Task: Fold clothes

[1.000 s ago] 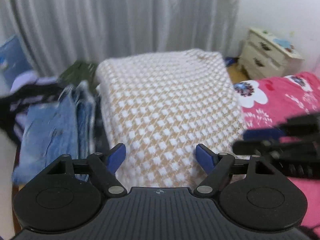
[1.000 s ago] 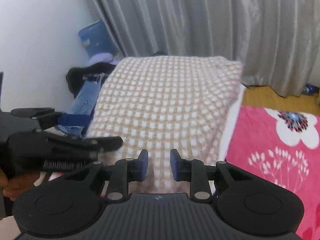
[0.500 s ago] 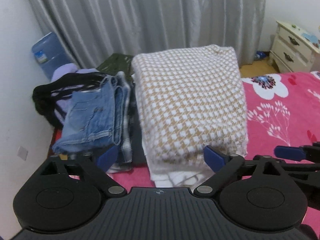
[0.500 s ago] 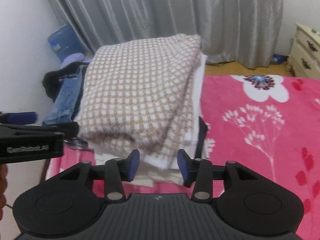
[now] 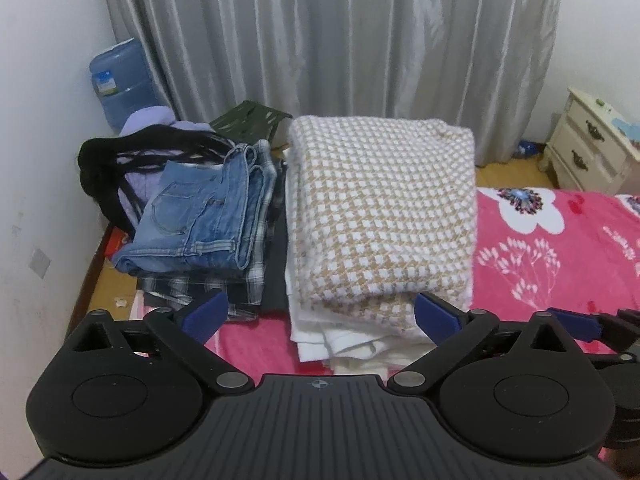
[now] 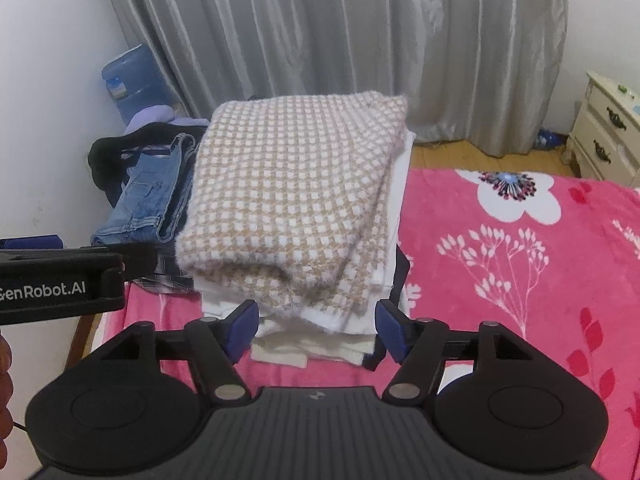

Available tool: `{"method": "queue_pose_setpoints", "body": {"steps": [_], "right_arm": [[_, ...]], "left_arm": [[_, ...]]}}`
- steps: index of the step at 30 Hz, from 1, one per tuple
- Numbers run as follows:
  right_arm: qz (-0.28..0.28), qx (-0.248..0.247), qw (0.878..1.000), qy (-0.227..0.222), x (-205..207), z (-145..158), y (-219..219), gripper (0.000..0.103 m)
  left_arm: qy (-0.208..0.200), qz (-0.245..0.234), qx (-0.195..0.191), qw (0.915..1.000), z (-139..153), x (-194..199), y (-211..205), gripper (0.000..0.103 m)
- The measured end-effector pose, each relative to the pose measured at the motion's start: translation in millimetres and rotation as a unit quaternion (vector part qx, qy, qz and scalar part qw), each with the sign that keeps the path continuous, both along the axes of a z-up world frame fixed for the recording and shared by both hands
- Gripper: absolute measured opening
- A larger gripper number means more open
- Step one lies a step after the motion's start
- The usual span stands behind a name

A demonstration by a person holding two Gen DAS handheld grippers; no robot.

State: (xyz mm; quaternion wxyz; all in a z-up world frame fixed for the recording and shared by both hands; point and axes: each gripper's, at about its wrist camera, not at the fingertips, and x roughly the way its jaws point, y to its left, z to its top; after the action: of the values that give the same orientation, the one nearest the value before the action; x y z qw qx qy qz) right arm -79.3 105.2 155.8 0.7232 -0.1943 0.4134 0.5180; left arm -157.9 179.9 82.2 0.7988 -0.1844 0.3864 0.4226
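A folded tan-and-white checked sweater (image 5: 380,208) lies on top of a stack of white folded clothes (image 5: 344,336) on the pink bed; it also shows in the right wrist view (image 6: 288,200). My left gripper (image 5: 322,314) is open and empty, held back from the stack's near edge. My right gripper (image 6: 316,328) is open and empty, just in front of the stack's near edge. A second stack with folded blue jeans (image 5: 200,216) on top sits to the left of the sweater.
The pink flowered bedspread (image 6: 520,248) spreads to the right. A white wall (image 5: 36,160) runs along the left. Grey curtains (image 5: 340,40) hang behind. A blue water jug (image 5: 120,80) stands in the far left corner. A cream nightstand (image 5: 592,148) stands at the far right.
Both grippers have pulled back from the sweater, so the whole stack now shows. The right gripper's jaws went from nearly shut to wide open. The left stayed open.
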Motion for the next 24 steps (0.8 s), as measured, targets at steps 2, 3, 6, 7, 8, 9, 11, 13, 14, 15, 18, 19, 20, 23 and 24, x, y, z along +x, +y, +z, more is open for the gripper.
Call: {"method": "queue_pose_setpoints", "body": {"steps": [2, 3, 6, 7, 8, 9, 11, 13, 14, 15, 18, 19, 20, 23, 24], "right_arm": [[-0.001, -0.001, 1.000, -0.002, -1, 2, -1, 0.069], [-0.001, -0.001, 1.000, -0.004, -2, 2, -1, 0.070], [-0.004, 0.002, 1.000, -0.008, -3, 4, -4, 0.071], [-0.005, 0.003, 1.000, -0.007, -3, 5, -5, 0.071], [-0.007, 0.004, 1.000, -0.006, -4, 5, -5, 0.072], [-0.009, 0.004, 1.000, -0.005, -4, 5, -6, 0.072], [-0.010, 0.004, 1.000, -0.003, -5, 4, -7, 0.072], [-0.009, 0.003, 1.000, -0.003, -6, 4, -7, 0.072], [-0.008, 0.002, 1.000, -0.003, -7, 3, -7, 0.072], [-0.007, 0.002, 1.000, -0.003, -7, 3, -7, 0.072], [-0.004, 0.001, 1.000, -0.005, -8, 3, -5, 0.072], [-0.004, 0.001, 1.000, -0.005, -9, 3, -5, 0.072], [-0.004, 0.000, 1.000, -0.004, -9, 2, -4, 0.072], [-0.004, -0.004, 1.000, -0.003, -11, 1, -1, 0.072], [-0.004, -0.005, 1.000, -0.003, -12, 0, -1, 0.072]], "left_arm": [[-0.005, -0.002, 0.001, 1.0000, 1, -2, -2, 0.102], [-0.007, -0.003, 0.001, 1.0000, 2, -3, -3, 0.102], [-0.010, -0.003, 0.001, 0.9999, 2, -5, -4, 0.102], [-0.010, -0.003, 0.000, 0.9999, 2, -6, -4, 0.102], [-0.011, -0.003, -0.001, 0.9999, 2, -6, -3, 0.102], [-0.010, -0.002, -0.002, 0.9999, 2, -6, -3, 0.102], [-0.011, -0.001, -0.003, 0.9999, 2, -7, -3, 0.102], [-0.008, 0.000, -0.001, 1.0000, 1, -7, -3, 0.102], [-0.007, 0.001, 0.000, 1.0000, 1, -7, -3, 0.102], [-0.005, 0.001, 0.001, 1.0000, 1, -7, -3, 0.102], [-0.002, 0.005, -0.001, 1.0000, -1, -9, -1, 0.102], [-0.001, 0.007, -0.003, 1.0000, -2, -9, 0, 0.102], [0.000, 0.008, -0.004, 1.0000, -3, -10, 0, 0.102], [0.001, 0.009, -0.001, 1.0000, -3, -12, 2, 0.102], [0.000, 0.009, 0.000, 1.0000, -3, -13, 2, 0.102]]}}
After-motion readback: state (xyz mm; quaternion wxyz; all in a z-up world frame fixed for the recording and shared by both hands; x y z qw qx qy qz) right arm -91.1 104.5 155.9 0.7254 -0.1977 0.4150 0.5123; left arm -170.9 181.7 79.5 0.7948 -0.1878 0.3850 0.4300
